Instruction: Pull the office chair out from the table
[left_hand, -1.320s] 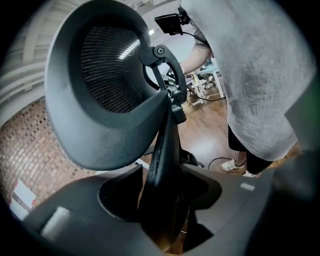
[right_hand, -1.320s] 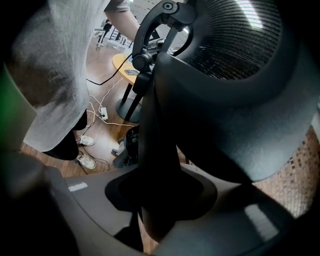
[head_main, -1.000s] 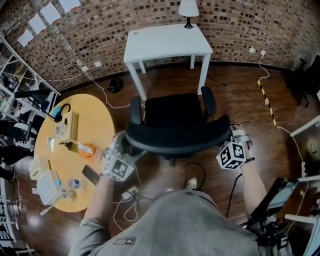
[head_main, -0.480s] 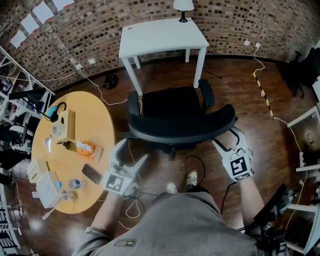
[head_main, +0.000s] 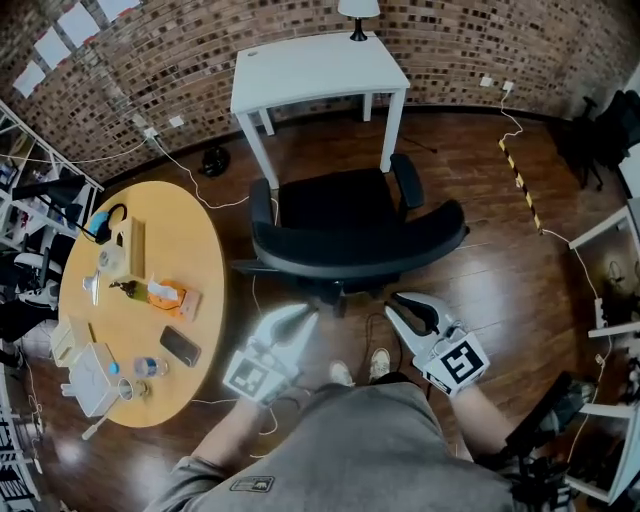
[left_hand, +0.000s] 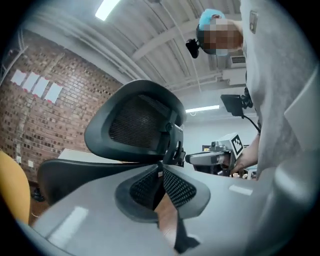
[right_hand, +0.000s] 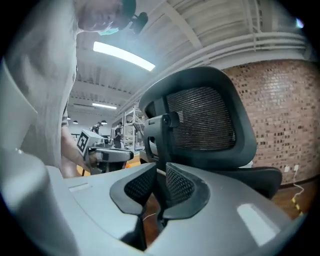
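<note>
Two grey plastic grippers are hanging just in front of your body, both pointing roughly level toward the chair, and neither is holding anything. Your left gripper has just been closing, and its mesh-textured pads are now meeting with nothing between them. Your right gripper has just been closing too, but it is leaving a narrow gap, again with nothing in it. Directly ahead of both tips, and not touching them, the black mesh-backed office chair with armrests is standing with its back turned to you. The curved top rim of its backrest is running side to side across your line of reach, so each gripper is facing one half of that rim. Your right gripper is looking a shade nearer to it than the left, though only slightly. Beyond the chair, the white rectangular table is standing by the brick wall. The seat is sitting clear of the table, so the pull is looking as good as done.
</note>
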